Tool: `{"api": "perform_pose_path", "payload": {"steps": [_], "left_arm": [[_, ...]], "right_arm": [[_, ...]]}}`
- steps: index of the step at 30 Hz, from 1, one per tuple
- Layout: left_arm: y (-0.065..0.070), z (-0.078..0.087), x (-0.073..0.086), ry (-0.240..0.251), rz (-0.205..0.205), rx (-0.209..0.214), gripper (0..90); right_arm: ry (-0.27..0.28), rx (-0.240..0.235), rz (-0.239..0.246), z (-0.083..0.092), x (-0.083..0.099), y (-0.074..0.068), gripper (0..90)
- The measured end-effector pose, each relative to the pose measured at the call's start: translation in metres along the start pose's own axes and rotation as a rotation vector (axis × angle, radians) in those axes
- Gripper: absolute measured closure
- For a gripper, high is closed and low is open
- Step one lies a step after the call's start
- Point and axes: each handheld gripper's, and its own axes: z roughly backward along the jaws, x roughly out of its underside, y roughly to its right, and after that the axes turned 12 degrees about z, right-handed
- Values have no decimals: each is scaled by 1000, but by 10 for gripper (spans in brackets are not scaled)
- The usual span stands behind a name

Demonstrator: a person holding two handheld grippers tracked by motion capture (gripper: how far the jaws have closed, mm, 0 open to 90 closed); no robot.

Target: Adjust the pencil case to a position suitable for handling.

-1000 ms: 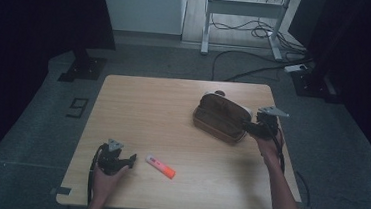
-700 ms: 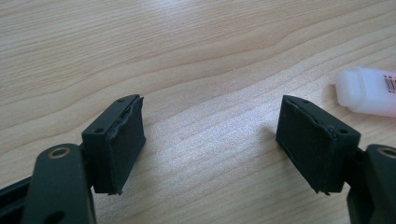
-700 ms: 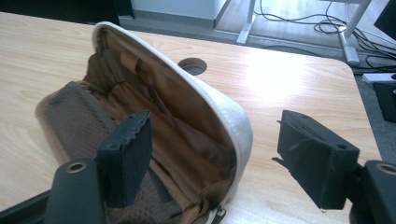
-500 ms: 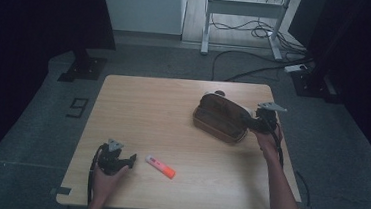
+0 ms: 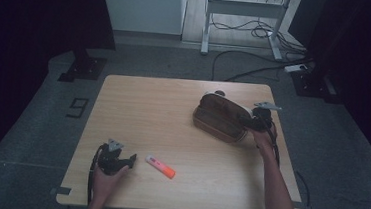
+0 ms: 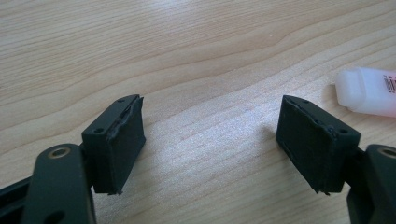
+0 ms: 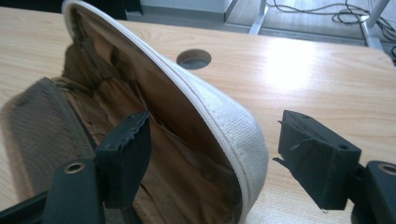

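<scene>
My right gripper (image 5: 246, 122) is at the right end of the brown pouch (image 5: 221, 118), which lies on the right half of the table (image 5: 173, 103). The pouch is long and lies slanted, from up-left to down-right, and its open mouth faces my right hand. In the right gripper view I see one jaw inside the pouch (image 7: 154, 140) and the other outside, with the white rim (image 7: 224, 116) standing between them. The jaws are wide and do not press on the rim yet. I think the next move is to pinch that rim.

My left gripper (image 5: 128, 161) rests near the front left of the table with its jaws wide and nothing in them. The small orange and white marker (image 5: 160, 166) lies just to its right, pointing down-right.

The high view shows where everything lies. The right gripper view shows how the jaws stand on both sides of the rim, which looks too small from above. The left gripper view shows the marker's white end (image 6: 366, 91) beside the jaws.
</scene>
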Motion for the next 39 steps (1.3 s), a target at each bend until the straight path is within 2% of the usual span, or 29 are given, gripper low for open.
{"api": "perform_pose_path", "payload": {"steps": [4, 9, 11, 13, 14, 15, 16, 18, 20, 22, 25, 26, 27, 34, 39], "left_arm": [[0, 0, 0, 0, 0, 0, 231], [0, 0, 0, 0, 0, 0, 231], [0, 0, 0, 0, 0, 0, 231], [0, 0, 0, 0, 0, 0, 231], [0, 0, 0, 0, 0, 0, 231], [0, 0, 0, 0, 0, 0, 231], [0, 0, 0, 1, 0, 0, 231], [0, 0, 0, 0, 0, 0, 231], [0, 0, 0, 0, -1, 0, 231], [0, 0, 0, 1, 0, 0, 231], [0, 0, 0, -2, -1, 0, 231], [0, 0, 0, -2, -1, 0, 231], [0, 0, 0, -1, 0, 0, 231], [0, 0, 0, -1, 0, 0, 231], [0, 0, 0, -1, 0, 0, 231]], "right_arm": [[-14, -11, -4, -7, 4, 1, 259], [-31, -31, 10, -16, 9, 1, 349], [-30, -29, 40, -18, 9, -1, 397], [-34, -32, 44, -19, 9, -2, 412], [-31, -24, 60, -21, 10, -2, 453], [-31, -24, 60, -21, 10, -2, 453], [-28, -33, 58, -21, 11, -1, 511], [-18, -44, 54, -20, 12, 1, 567], [-17, -46, 62, -20, 12, 2, 586], [-15, -63, 91, -18, 13, 3, 648], [-7, -82, 97, -17, 14, 4, 691], [9, -116, 94, -16, 15, 5, 744], [20, -128, 93, -15, 16, 6, 763], [57, -142, 79, -13, 16, 5, 802], [82, -176, 61, -7, 13, 5, 815]]}}
